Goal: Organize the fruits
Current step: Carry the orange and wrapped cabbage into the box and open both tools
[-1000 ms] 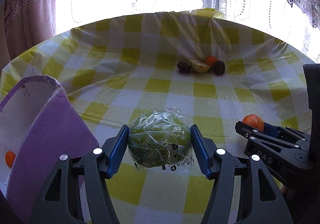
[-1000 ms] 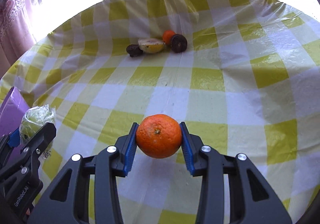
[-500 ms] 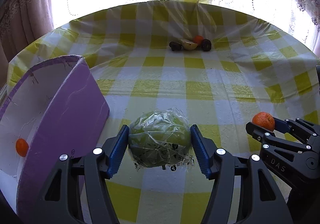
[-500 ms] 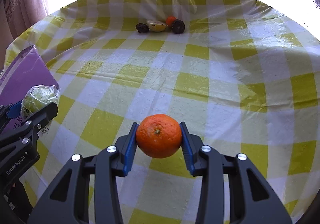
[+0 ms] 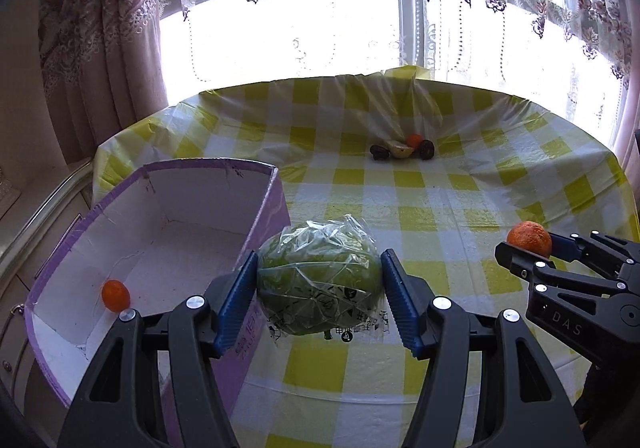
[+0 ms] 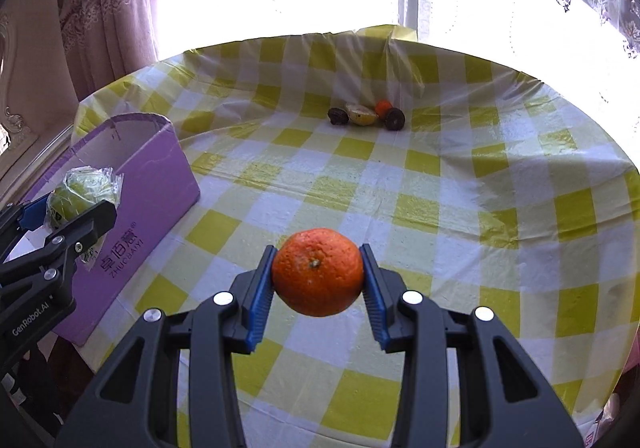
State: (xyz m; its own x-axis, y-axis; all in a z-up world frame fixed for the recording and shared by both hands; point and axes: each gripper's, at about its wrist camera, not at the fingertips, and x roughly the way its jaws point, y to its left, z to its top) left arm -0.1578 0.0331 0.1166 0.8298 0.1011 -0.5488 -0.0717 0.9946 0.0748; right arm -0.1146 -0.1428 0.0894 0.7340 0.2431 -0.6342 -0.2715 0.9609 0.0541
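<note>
left tool (image 5: 319, 304): black plastic frame with triangular cutouts | ribbed blue pads (image 5: 236, 300) | round silver screws | white "GenRobot.AI" lettering on its side || right tool (image 6: 318, 288): same black frame, blue pads, silver screws | white "DAS" lettering

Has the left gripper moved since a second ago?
Yes. The left gripper rose and pulled back from the far fruit, toward the purple box.

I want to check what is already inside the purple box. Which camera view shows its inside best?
The left wrist view. It looks down into the open box, showing the white floor and one small orange fruit near the left wall. The right wrist view shows only the box's purple outer side and rim, with the left tool in front.
</note>
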